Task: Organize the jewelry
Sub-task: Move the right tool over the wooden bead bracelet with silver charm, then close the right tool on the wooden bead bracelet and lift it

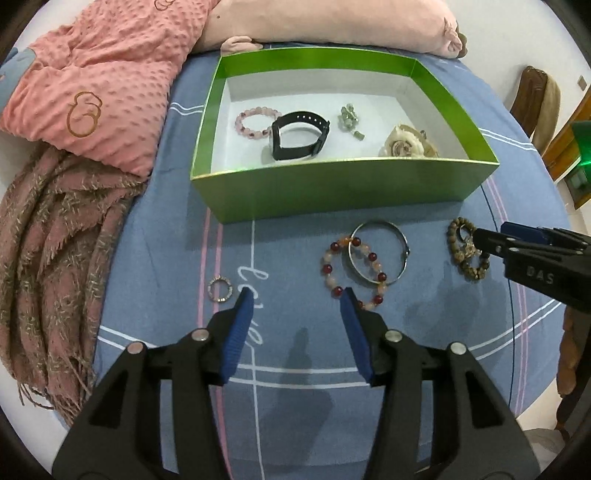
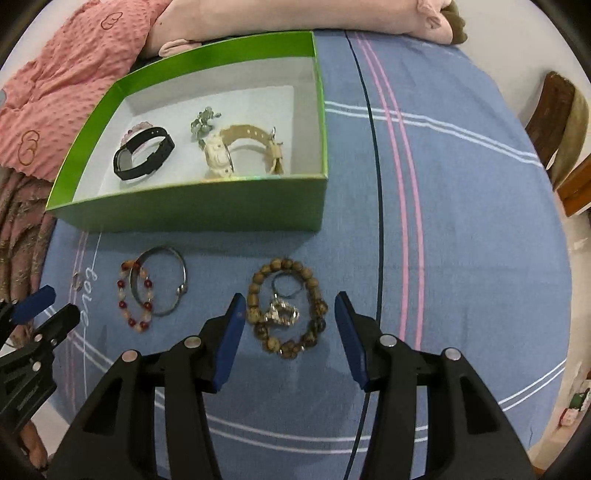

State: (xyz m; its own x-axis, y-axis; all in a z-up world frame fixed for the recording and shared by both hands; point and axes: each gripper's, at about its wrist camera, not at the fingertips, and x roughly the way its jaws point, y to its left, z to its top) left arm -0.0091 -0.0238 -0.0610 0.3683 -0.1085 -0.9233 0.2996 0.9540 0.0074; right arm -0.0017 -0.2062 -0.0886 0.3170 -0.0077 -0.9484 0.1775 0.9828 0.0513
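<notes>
A green box (image 1: 343,192) (image 2: 192,212) on the blue bedsheet holds a pink bead bracelet (image 1: 255,122), a black watch (image 1: 299,136) (image 2: 142,153), a green bead piece (image 1: 349,120) (image 2: 203,123) and a cream watch (image 1: 406,144) (image 2: 221,155). In front of the box lie a red-and-peach bead bracelet (image 1: 334,273) (image 2: 135,295), a silver bangle (image 1: 380,253) (image 2: 162,280), a small ring (image 1: 219,290) and a brown wooden bead bracelet (image 1: 467,254) (image 2: 286,310) with a silver charm (image 2: 282,314) inside it. My left gripper (image 1: 297,301) is open above the sheet. My right gripper (image 2: 290,310) is open, its jaws on either side of the wooden bracelet.
A pink dotted blanket (image 1: 99,85) and a fringed scarf (image 1: 48,251) lie at the left. A pink plush toy (image 1: 332,22) lies behind the box. A wooden chair (image 2: 557,122) stands at the right, off the bed.
</notes>
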